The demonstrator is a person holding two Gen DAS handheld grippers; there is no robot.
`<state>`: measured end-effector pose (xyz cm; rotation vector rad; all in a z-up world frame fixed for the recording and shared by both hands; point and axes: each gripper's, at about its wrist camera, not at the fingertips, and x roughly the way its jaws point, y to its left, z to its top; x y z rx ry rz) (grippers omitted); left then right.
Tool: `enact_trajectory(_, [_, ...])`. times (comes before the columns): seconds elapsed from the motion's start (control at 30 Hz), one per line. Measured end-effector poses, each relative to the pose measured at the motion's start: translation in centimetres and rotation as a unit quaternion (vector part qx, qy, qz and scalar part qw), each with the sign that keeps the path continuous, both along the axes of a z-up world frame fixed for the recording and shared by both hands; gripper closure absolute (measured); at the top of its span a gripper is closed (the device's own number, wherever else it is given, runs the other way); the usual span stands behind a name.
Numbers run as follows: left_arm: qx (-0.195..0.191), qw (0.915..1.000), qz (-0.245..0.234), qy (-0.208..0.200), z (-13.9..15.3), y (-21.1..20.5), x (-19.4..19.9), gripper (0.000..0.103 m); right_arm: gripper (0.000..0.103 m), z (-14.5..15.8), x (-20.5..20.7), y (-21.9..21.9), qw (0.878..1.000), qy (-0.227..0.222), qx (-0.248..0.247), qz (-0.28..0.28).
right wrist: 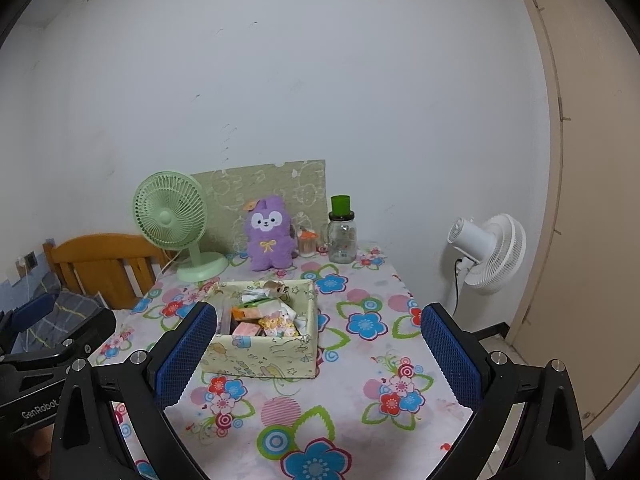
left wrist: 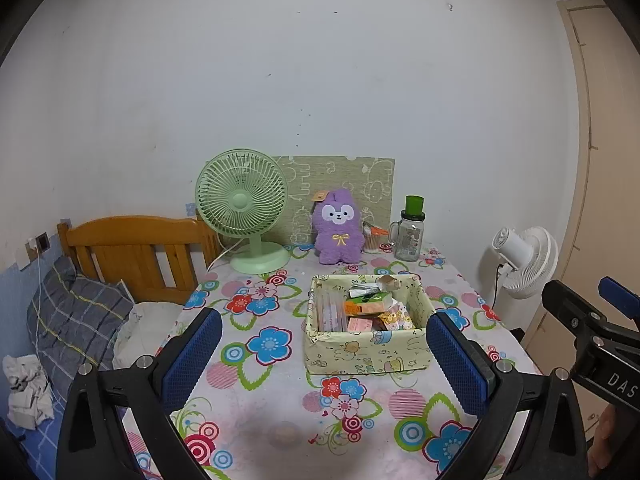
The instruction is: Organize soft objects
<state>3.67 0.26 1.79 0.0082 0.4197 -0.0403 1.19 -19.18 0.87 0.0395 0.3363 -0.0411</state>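
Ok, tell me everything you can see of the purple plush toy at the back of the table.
The purple plush toy is a fluffy, round-eared animal with a white face patch, dark eyes and nose, a yellow bow stitched on its chest and an orange tag near one ear. It stands upright on stubby legs at the far edge of the floral tablecloth, in front of the green patterned board, between the green desk fan and the glass jar. Neither gripper is near it.

Purple plush toy [left wrist: 338,226] w/ white face, yellow bow. Tablecloth [left wrist: 256,368] white w/ red, blue & pink flowers, green leaves. Fabric box [left wrist: 366,350] pale yellow-green — cartoon print. Desk fan [left wrist: 242,204] mint green; floor fan [left wrist: 528,256] white. Jar [left wrist: 410,234] clear, green lid. Gripper pads [left wrist: 196,356] blue — arms black.
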Motion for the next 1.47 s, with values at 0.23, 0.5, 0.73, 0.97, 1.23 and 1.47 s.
enact_trajectory(0.23, [-0.001,1.0000,-0.005,0.001,0.00,0.12,0.08,0.000,0.000,0.00,0.01,0.00,1.000,0.000,0.000,-0.001])
enact_trajectory(0.5, [-0.005,1.0000,-0.006,0.003,-0.05,0.11,0.32,0.000,0.000,0.07,0.02,0.10,1.000,-0.001,-0.002,-0.001])
enact_trajectory(0.73, [-0.005,1.0000,-0.007,0.004,-0.09,0.07,0.42,0.000,0.000,0.13,-0.05,0.15,1.000,-0.002,-0.003,-0.002])
enact_trajectory(0.97, [-0.007,1.0000,-0.004,0.002,-0.14,0.15,0.41,0.000,0.000,0.22,0.13,0.26,1.000,-0.002,-0.004,0.000])
enact_trajectory(1.23, [-0.004,1.0000,-0.005,0.001,-0.09,0.02,0.32,0.000,0.000,0.19,0.18,0.07,1.000,-0.003,-0.003,-0.001])
enact_trajectory(1.47, [-0.008,1.0000,0.003,-0.004,-0.01,0.20,0.18,0.000,0.000,0.19,0.02,0.35,1.000,-0.003,-0.006,-0.001])
